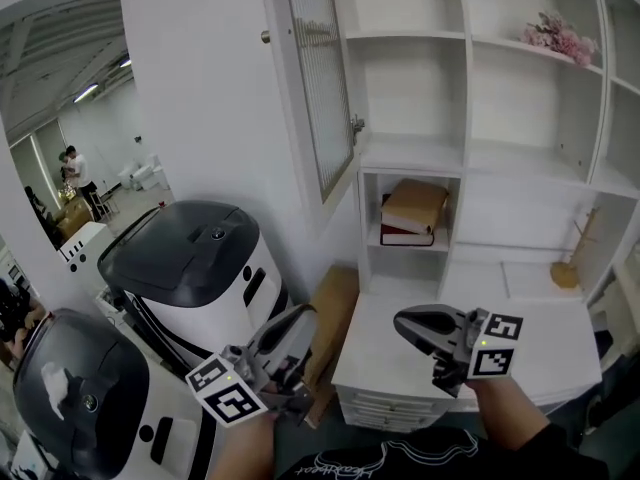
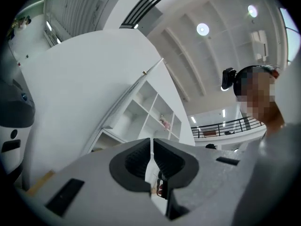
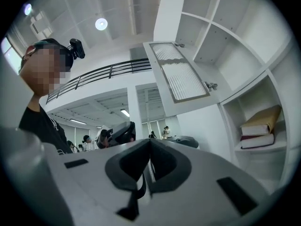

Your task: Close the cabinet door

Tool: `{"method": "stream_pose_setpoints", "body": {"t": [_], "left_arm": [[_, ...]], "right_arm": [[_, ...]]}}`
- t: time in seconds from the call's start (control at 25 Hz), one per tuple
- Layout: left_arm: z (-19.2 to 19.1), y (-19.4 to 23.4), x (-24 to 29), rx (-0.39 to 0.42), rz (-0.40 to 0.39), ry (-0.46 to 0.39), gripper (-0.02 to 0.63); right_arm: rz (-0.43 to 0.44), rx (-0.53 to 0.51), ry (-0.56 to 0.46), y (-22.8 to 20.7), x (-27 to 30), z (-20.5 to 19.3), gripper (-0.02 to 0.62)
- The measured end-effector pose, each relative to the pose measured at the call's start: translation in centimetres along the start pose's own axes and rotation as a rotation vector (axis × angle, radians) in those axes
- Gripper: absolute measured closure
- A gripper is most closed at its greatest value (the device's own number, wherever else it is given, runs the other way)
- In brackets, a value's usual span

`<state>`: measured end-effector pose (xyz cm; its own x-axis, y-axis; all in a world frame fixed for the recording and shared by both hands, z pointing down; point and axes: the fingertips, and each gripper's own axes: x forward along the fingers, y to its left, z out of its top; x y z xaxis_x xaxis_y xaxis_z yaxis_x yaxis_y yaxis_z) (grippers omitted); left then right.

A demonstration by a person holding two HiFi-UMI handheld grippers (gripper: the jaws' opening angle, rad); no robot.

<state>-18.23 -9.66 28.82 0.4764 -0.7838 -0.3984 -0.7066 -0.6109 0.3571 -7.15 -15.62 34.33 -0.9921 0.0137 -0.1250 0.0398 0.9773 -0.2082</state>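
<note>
The cabinet door (image 1: 325, 78) stands swung wide out from the white shelf unit (image 1: 470, 153), hinged on the side by the shelves, with its small knob (image 1: 265, 37) on the far edge.

Both grippers are well below the door. The left gripper (image 1: 300, 320) is below and left of it, the right gripper (image 1: 405, 323) below and right, over the white worktop (image 1: 560, 353). In each gripper view the jaws sit together with nothing between them.

My worry is the ribbed glass panel. A closed gripper tip pushed against it could skid off or load the glass, so I'd aim for the frame near the knob. Too hard a shove would likely slam the door into the shelf unit and make it bounce back open. Reaching up from this low, I could also clip the door's bottom corner.

The compartment the door would cover shows nothing inside. Below and right of the door, an open cubby holds stacked books (image 1: 412, 213). Up and right of the door, pink flowers (image 1: 560, 36) lie on a shelf. Far right and lower stands a small wooden stand (image 1: 572, 263).
</note>
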Motion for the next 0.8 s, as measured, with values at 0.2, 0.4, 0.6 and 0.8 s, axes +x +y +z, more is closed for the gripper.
{"method": "stream_pose_setpoints", "body": {"t": [0.2, 0.4, 0.6, 0.8], "left_arm": [[6.3, 2.8, 2.6, -0.023, -0.105, -0.069, 0.597], [13.4, 4.5, 4.7, -0.088, -0.208, -0.152, 0.587], [19.3, 3.6, 7.5, -0.038, -0.321, -0.179, 0.537], [23.2, 3.3, 10.5, -0.035, -0.445, -0.189, 0.472]], "right_arm": [[-0.052, -0.070, -0.013, -2.0, 2.1, 2.3, 0.589], [-0.075, -0.095, -0.016, -2.9, 3.3, 3.4, 0.589], [-0.119, -0.100, -0.021, -3.8, 3.0, 3.8, 0.589], [-0.151, -0.113, -0.021, -4.3, 2.7, 3.9, 0.589]]}}
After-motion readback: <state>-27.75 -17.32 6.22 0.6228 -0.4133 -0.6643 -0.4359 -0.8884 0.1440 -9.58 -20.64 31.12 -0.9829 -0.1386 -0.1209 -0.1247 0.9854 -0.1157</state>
